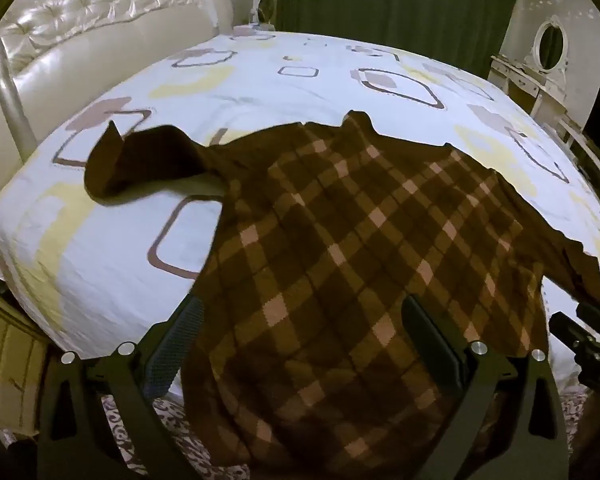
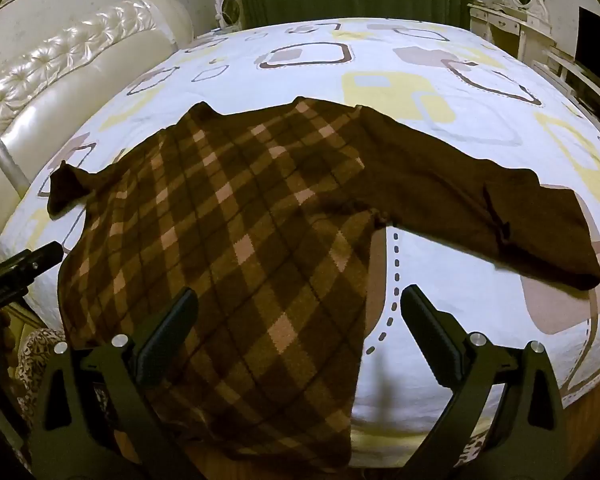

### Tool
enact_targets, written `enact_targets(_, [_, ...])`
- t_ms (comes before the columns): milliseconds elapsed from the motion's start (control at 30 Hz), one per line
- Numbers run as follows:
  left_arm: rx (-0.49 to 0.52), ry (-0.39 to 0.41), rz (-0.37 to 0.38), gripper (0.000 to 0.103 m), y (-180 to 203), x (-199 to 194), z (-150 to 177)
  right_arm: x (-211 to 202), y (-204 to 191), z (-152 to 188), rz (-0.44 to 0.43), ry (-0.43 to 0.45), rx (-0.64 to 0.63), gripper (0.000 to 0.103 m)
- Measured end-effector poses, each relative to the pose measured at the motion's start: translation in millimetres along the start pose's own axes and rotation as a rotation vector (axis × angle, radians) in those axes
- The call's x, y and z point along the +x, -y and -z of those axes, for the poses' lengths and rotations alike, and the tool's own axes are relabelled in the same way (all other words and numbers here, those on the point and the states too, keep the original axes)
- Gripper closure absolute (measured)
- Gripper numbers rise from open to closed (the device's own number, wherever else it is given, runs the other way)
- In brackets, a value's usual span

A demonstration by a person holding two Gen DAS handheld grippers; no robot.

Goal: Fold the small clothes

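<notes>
A small brown sweater (image 1: 340,232) with a tan diamond check lies flat on the bed, its hem hanging over the near edge. Its plain brown left sleeve (image 1: 140,164) is crumpled outward; the right sleeve (image 2: 520,216) stretches out to the right. My left gripper (image 1: 300,320) stands open over the hem's left part, with cloth between the fingers but not pinched. My right gripper (image 2: 300,312) is open over the hem's right edge (image 2: 364,280). Each gripper shows at the side of the other view: the right gripper (image 1: 584,332), the left gripper (image 2: 16,272).
The bed sheet (image 2: 440,80) is white with yellow and brown squares. A padded cream headboard (image 1: 80,52) runs along the left. Green curtains (image 1: 400,0) hang behind. A white dressing table with an oval mirror (image 1: 548,44) stands at the far right.
</notes>
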State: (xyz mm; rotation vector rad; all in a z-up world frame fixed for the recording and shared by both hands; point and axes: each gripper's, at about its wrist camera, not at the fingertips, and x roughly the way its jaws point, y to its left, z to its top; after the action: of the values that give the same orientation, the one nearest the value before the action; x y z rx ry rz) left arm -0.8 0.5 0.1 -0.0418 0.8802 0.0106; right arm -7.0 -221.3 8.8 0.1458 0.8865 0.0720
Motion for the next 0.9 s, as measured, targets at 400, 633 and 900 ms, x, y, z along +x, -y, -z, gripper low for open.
enact_targets(400, [-0.072, 0.000, 0.018, 0.004, -14, 1, -5, 0, 1, 0, -0.001, -0.002, 0.002, 0.002])
enact_targets(633, [0.106, 0.062, -0.031, 0.004, 6, -7, -1, 0, 2, 0, -0.003, -0.002, 0.004, 0.002])
enact_targets(900, [0.129, 0.064, -0.039, 0.004, 14, -7, -2, 0, 1, 1, -0.004, -0.003, 0.003, 0.002])
